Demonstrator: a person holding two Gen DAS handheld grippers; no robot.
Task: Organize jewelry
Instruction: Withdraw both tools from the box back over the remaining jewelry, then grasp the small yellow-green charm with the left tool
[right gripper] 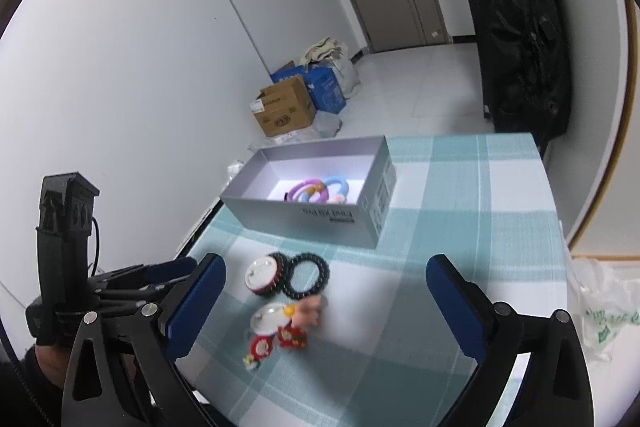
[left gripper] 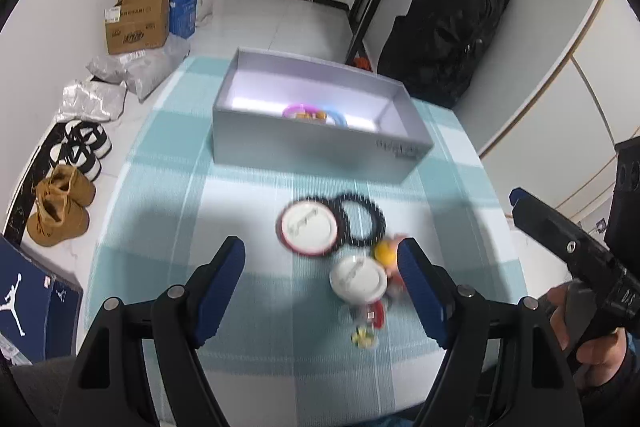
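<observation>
Left wrist view. The left tool [left gripper: 322, 263] stood partly open above the checked table [left gripper: 168, 211] with nothing between its blue pads. Ahead of it lay the loose jewelry: a black beaded bracelet [left gripper: 362, 219] touching a round white-faced case [left gripper: 307, 227], a second white case [left gripper: 359, 277] nearer the tool, and a yellow-and-pink charm [left gripper: 387, 251] just beside the right-hand finger. Small red pieces [left gripper: 376, 313] lay below the second case, blurred. Beyond stood the grey box [left gripper: 320, 143], open, with pink and blue rings [left gripper: 316, 113] inside. Only this view showed the shoes [left gripper: 82, 147], tan boots [left gripper: 60, 205] and silver bags [left gripper: 94, 99] on the floor at left, and the hand [left gripper: 592, 331] holding the right tool at the right edge.

Right wrist view. The right tool [right gripper: 326, 289] gaped wide and empty, the jewelry cluster lying between and ahead of its fingers. The bracelet [right gripper: 308, 277], the cases [right gripper: 262, 273], the pink charm [right gripper: 310, 311] and the red pieces [right gripper: 276, 341] appeared nearer the left finger. The box [right gripper: 320, 217] showed its printed side and the rings [right gripper: 320, 189] more fully. Seen only here was a plastic bag [right gripper: 604, 319] off the table's right edge. The left tool [right gripper: 160, 275] entered at lower left. A black bag [right gripper: 520, 27] and cardboard boxes [right gripper: 286, 107] stood behind.
</observation>
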